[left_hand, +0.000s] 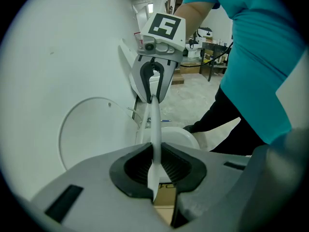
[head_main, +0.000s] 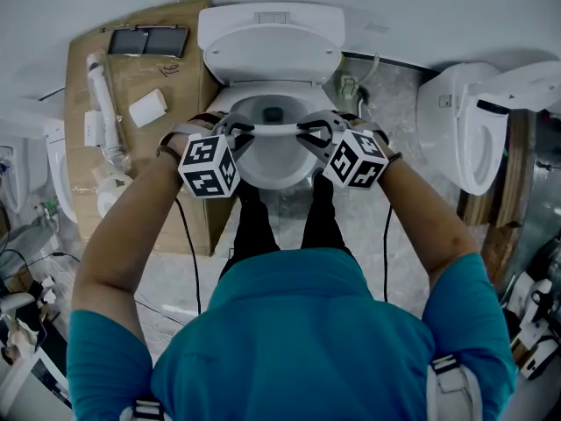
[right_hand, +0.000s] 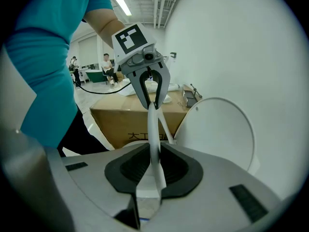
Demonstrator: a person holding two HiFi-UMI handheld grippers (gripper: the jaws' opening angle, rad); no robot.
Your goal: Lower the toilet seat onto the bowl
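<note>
both arms (head_main: pixel 131 226) reach forward and down, left gripper (head_main: pixel 232 132) and right gripper (head_main: pixel 314 133) each pinching the seat's (head_main: pixel 273 130) front rim above the bowl (head_main: pixel 263 169).

We wear a teal short-sleeved shirt (head_main: pixel 298 340) and black trousers (head_main: pixel 254 226). Pale straps (head_main: pixel 454 382) with buckles show at five and seven o'clock in the head view. The left gripper (head_main: pixel 235 132) and right gripper (head_main: pixel 308 135) are grey, their jaws lined in ribbed black. Each carries a white cube (head_main: pixel 209 165) printed with black square markers and trails a thin black cable (head_main: pixel 387 244).
</note>
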